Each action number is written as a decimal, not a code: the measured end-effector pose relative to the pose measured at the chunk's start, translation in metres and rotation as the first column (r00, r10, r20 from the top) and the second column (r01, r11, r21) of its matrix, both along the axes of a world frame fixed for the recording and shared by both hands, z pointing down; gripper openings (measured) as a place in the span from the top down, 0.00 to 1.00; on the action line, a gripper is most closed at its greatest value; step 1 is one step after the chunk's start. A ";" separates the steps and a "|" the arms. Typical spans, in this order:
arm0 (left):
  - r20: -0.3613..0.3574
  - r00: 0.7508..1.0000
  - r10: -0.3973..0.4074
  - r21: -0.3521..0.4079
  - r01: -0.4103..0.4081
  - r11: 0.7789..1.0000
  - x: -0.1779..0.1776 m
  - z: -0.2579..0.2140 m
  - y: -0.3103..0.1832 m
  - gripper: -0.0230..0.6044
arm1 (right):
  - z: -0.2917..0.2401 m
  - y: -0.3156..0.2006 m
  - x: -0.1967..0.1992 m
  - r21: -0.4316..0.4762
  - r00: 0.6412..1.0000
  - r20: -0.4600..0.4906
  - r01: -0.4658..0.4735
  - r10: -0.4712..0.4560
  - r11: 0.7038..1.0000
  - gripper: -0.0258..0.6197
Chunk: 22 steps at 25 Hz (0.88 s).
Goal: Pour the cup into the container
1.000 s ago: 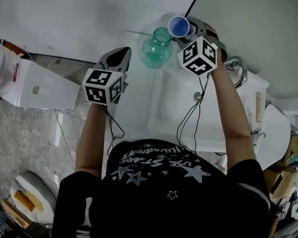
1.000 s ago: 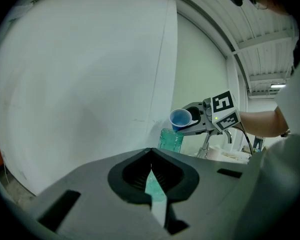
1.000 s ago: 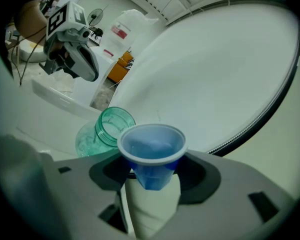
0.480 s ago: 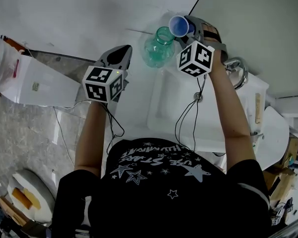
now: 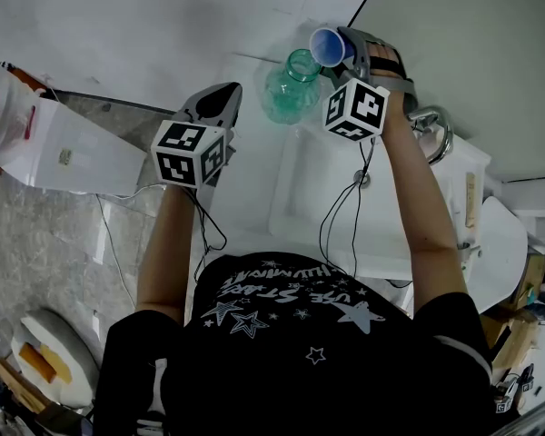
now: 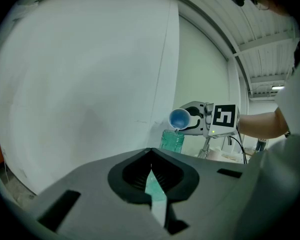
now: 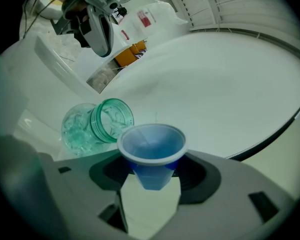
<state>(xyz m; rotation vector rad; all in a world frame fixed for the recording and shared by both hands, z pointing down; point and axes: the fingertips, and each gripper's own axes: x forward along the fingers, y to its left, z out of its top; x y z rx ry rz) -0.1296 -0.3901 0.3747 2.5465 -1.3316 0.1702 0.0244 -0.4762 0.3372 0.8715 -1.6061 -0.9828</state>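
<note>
One cup [image 5: 325, 45], one green bottle [image 5: 286, 94], two tools [image 5: 220, 96] [image 5: 341, 47], perhaps one tap [image 5: 434, 127].

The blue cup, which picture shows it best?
The right gripper view. The blue cup sits big in the middle, tilted, so you can look inside it and see the jaws closed on it. The head view shows it small, beside the green jar. The left gripper view shows it far away, tipped over the jar.

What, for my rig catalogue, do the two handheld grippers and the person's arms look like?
The left gripper and right gripper: grey shells, black jaw recesses, each bearing a cube of black-and-white square markers, trailing black cables. The person wears a black short-sleeved T-shirt with white stars.
</note>
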 end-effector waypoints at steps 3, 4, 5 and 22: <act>-0.001 1.000 0.001 0.002 -0.001 1.000 0.000 -0.001 0.001 0.95 | -0.002 0.000 0.001 0.016 1.000 -0.016 0.001 -0.001 1.000 0.53; -0.001 1.000 0.001 0.002 -0.001 1.000 0.000 -0.001 0.001 0.95 | -0.003 0.000 0.001 0.021 1.000 -0.021 0.002 -0.001 1.000 0.53; -0.001 1.000 0.000 0.003 0.000 1.000 0.000 -0.002 0.002 0.95 | -0.004 0.000 0.001 0.026 1.000 -0.024 0.003 -0.002 1.000 0.53; -0.013 1.000 -0.012 0.016 0.013 1.000 -0.006 -0.009 0.016 0.95 | -0.011 0.011 0.000 -0.092 0.979 0.194 -0.046 0.063 0.995 0.53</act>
